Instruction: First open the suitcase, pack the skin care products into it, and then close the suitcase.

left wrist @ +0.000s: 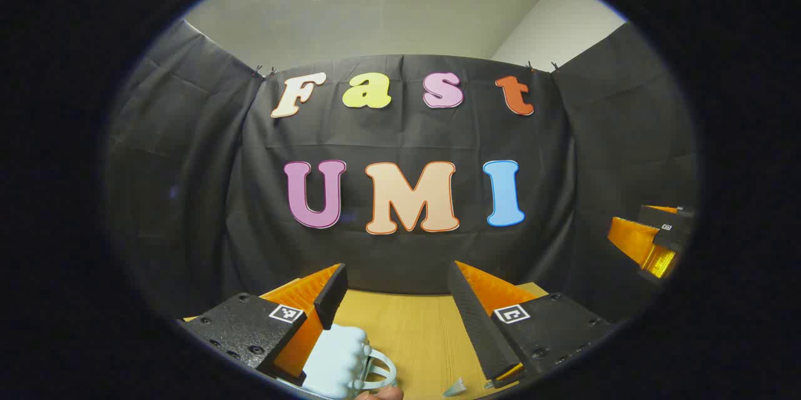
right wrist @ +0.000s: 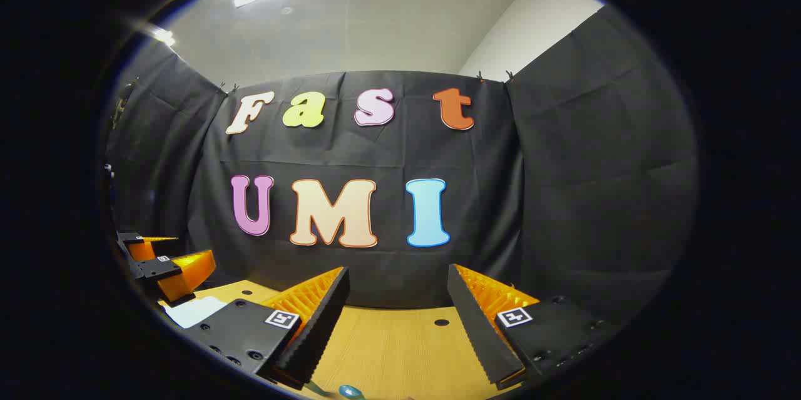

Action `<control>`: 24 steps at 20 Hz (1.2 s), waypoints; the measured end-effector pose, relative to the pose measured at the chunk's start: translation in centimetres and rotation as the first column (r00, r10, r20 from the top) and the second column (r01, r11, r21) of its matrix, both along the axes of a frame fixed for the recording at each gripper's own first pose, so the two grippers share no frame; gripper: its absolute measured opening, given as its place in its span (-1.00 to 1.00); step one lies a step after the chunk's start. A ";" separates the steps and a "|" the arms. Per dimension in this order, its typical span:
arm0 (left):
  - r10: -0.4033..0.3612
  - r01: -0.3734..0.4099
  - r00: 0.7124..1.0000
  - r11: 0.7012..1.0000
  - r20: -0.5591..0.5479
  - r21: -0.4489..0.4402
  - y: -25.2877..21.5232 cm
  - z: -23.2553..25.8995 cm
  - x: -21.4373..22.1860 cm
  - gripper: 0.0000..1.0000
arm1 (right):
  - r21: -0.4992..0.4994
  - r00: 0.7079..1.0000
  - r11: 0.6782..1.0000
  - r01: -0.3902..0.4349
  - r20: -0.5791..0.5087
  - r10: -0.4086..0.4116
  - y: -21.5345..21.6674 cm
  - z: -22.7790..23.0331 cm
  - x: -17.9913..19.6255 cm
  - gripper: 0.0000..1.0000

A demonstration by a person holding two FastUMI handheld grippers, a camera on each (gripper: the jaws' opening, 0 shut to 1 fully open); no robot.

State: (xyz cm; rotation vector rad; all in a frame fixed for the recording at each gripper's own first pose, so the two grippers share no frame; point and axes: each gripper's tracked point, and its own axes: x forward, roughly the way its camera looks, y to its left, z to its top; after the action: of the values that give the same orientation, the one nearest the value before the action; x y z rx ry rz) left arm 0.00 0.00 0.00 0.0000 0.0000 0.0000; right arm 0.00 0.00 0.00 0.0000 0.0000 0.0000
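Two grippers are up over the wooden desk, both facing the black booth wall. The left gripper has its jaws spread wide with nothing between them; a pale blue, ridged item sits on the desk just under its left finger, low in the left gripper view. The right gripper also holds its jaws wide apart, gripping nothing. A small teal object peeks in at the bottom edge of the right gripper view.

Matt wood-grain table, ribbed fingers
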 end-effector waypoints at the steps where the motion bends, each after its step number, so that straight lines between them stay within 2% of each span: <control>1: -0.004 0.004 1.000 1.000 -0.004 0.004 -0.3 -0.2 0.1 0.89 | -0.001 1.000 1.000 -0.005 -0.002 0.005 -0.1 -0.1 0.1 0.96; 3: -0.010 0.010 1.000 1.000 0.003 0.000 -0.8 -0.1 0.3 0.84 | -0.001 1.000 1.000 -0.014 -0.004 0.014 -0.3 -0.4 0.3 0.96; 6: 0.000 0.000 1.000 1.000 -0.019 0.009 -1.5 -1.0 0.6 0.89 | -0.005 0.999 0.999 -0.038 -0.004 0.038 -0.6 -0.9 1.0 0.96; 10: 0.041 -0.040 0.998 0.999 -0.054 0.005 -1.6 -3.0 0.7 0.84 | 0.003 0.995 0.995 -0.096 0.007 0.096 -0.8 -1.8 1.9 0.96; 15: 0.089 -0.089 0.976 0.996 -0.198 0.012 0.1 -9.4 1.0 0.90 | 0.021 0.993 0.994 -0.109 -0.041 0.110 -1.7 -4.3 3.3 0.96; 18: 0.066 -0.065 0.944 0.998 -0.323 0.013 0.8 -14.6 1.6 0.90 | -0.004 0.996 0.998 -0.058 -0.061 0.058 -2.6 -5.2 4.4 1.00; 23: -0.011 -0.013 0.838 0.999 -0.546 -0.041 0.5 -22.5 1.6 0.92 | -0.027 0.992 1.000 -0.009 -0.128 0.005 -2.1 -7.8 5.2 0.93; 24: -0.029 0.001 0.820 0.999 -0.572 -0.050 0.1 -23.5 1.8 0.92 | -0.032 0.991 0.999 -0.005 -0.132 0.001 -1.8 -7.9 5.2 0.97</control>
State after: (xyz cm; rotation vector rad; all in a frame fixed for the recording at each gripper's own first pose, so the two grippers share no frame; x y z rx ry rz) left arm 1.78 0.12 -23.51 -0.0482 0.6094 -0.0158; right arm 5.24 -1.85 -7.90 -0.0322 0.1329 0.0030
